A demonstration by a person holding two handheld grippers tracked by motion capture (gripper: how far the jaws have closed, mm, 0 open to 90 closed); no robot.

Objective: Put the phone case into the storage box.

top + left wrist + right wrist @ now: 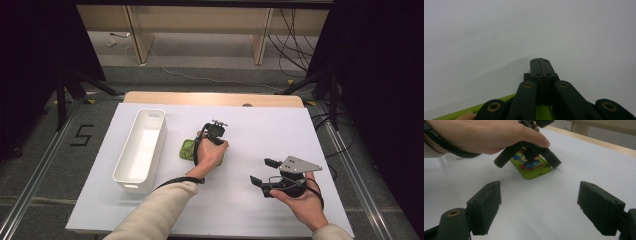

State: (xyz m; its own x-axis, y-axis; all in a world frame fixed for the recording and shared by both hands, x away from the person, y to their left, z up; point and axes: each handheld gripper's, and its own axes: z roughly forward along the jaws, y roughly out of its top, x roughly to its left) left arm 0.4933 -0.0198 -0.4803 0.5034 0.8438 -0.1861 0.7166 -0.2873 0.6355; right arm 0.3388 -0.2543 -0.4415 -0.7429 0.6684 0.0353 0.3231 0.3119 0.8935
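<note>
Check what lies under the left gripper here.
A flat green case with a colourful printed top lies on the white table cover under the left gripper. The hand covers most of it, so contact is unclear.

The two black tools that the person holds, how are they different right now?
The left tool has its jaws shut tight together, while the right tool has its jaws wide apart with nothing between them. The left tool is over the green box, with its tips on the white table cover past the box; the right tool is off to the side, away from the box. Both are black, each in one hand.
</note>
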